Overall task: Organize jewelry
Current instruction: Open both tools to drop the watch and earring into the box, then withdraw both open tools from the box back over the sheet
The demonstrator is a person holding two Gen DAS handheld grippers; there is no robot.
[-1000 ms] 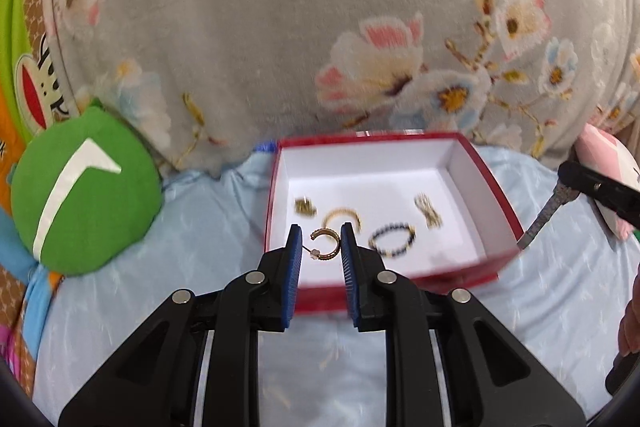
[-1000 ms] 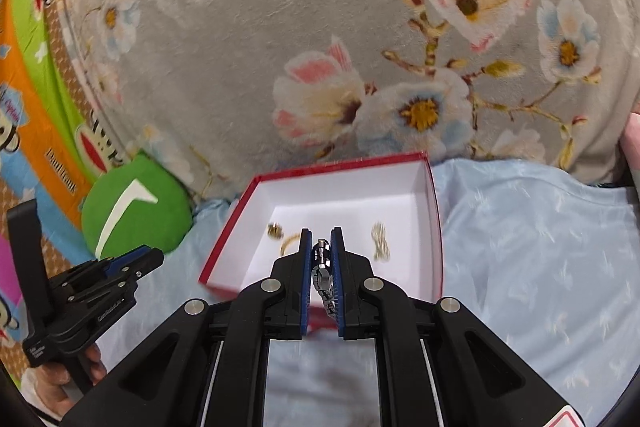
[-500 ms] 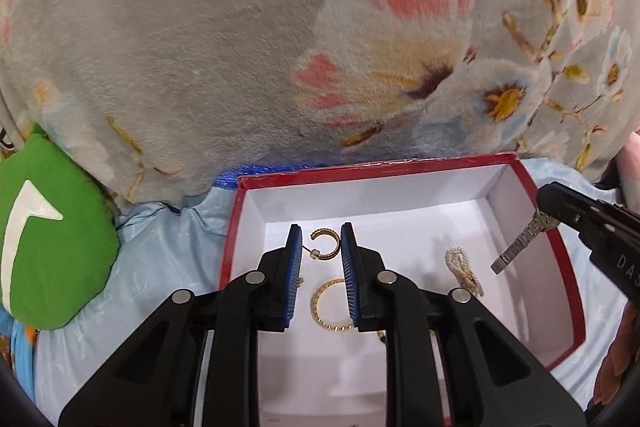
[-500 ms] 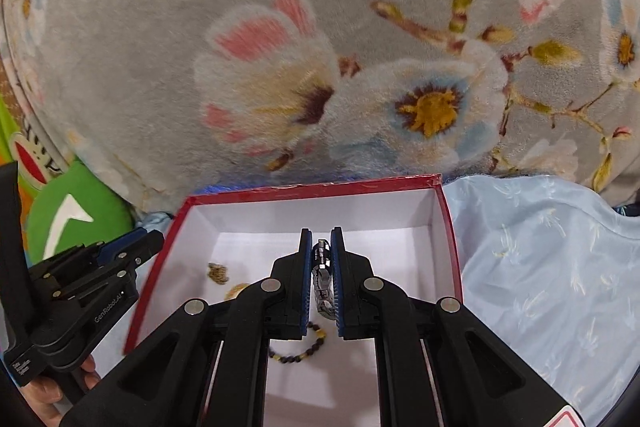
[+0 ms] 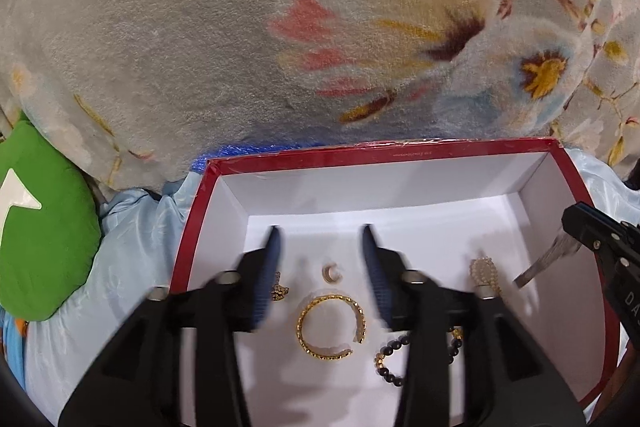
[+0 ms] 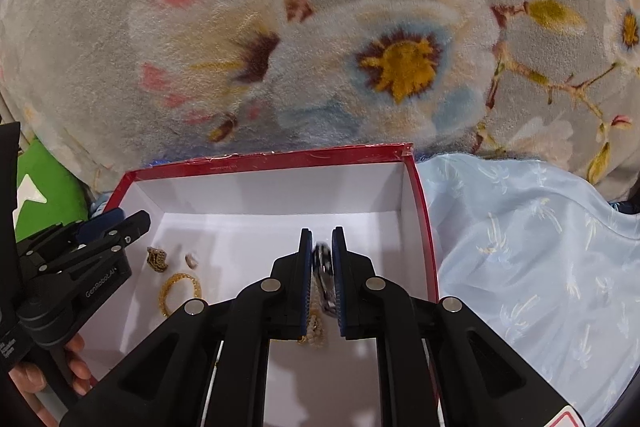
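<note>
Holding five pieces, one red box [image 5: 400, 153] sits under the spread left gripper [image 5: 320, 259]; right gripper [image 6: 321, 259] clamps a chain [image 6: 325, 279].

White "GenRobot.AI" lettering reads on the left gripper [image 6: 100, 239] body, seen at left. Letters "DA" show on the right gripper [image 5: 624, 291]; rest cut off.

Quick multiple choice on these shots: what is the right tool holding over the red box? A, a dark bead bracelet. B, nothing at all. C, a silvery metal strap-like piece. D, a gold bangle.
C: the right tool is shut on a silvery piece above the box, while the gold bangle and the bead bracelet lie on the box floor.
</note>
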